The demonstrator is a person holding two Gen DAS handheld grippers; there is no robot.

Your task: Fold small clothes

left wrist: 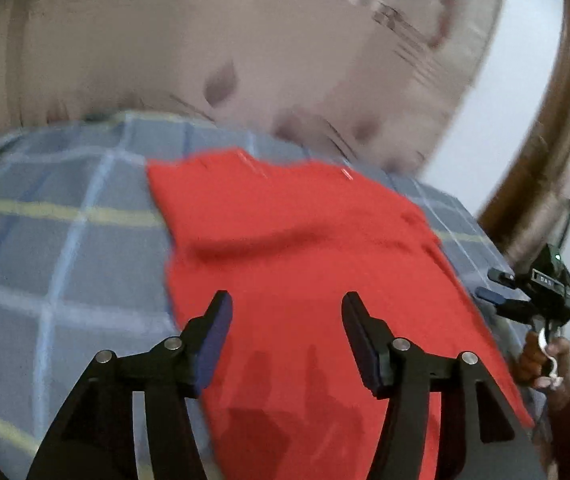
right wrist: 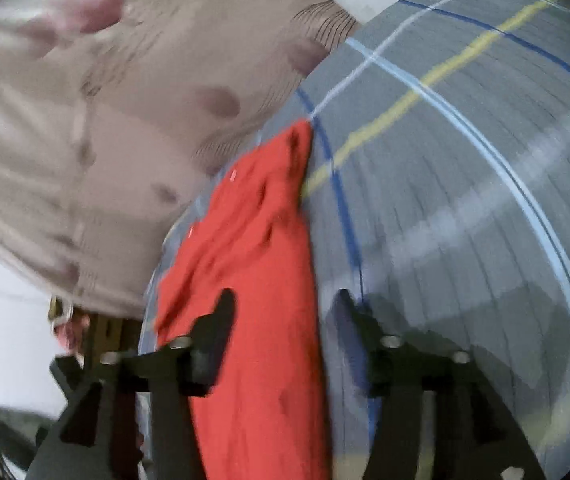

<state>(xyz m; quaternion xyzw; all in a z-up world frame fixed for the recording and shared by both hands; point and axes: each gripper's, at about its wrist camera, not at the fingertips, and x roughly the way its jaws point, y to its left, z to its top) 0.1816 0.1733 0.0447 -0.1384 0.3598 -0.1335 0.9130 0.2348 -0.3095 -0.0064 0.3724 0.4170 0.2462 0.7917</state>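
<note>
A small red garment [left wrist: 305, 260] lies spread on a blue-grey plaid bed sheet [left wrist: 65, 232]. My left gripper [left wrist: 287, 304] is open and empty, hovering above the garment's near part. My right gripper shows at the right edge of the left wrist view [left wrist: 497, 288], held by a hand, open, beside the garment's right edge. In the right wrist view the right gripper [right wrist: 285, 300] is open and empty over the long edge of the red garment [right wrist: 253, 280], which lies on the plaid sheet [right wrist: 465, 200]. Both views are blurred.
A beige curtain with dark leaf prints [left wrist: 245, 48] hangs behind the bed and also shows in the right wrist view [right wrist: 105, 128]. A brown wooden frame [left wrist: 557, 152] and a white wall [left wrist: 517, 92] stand at the right.
</note>
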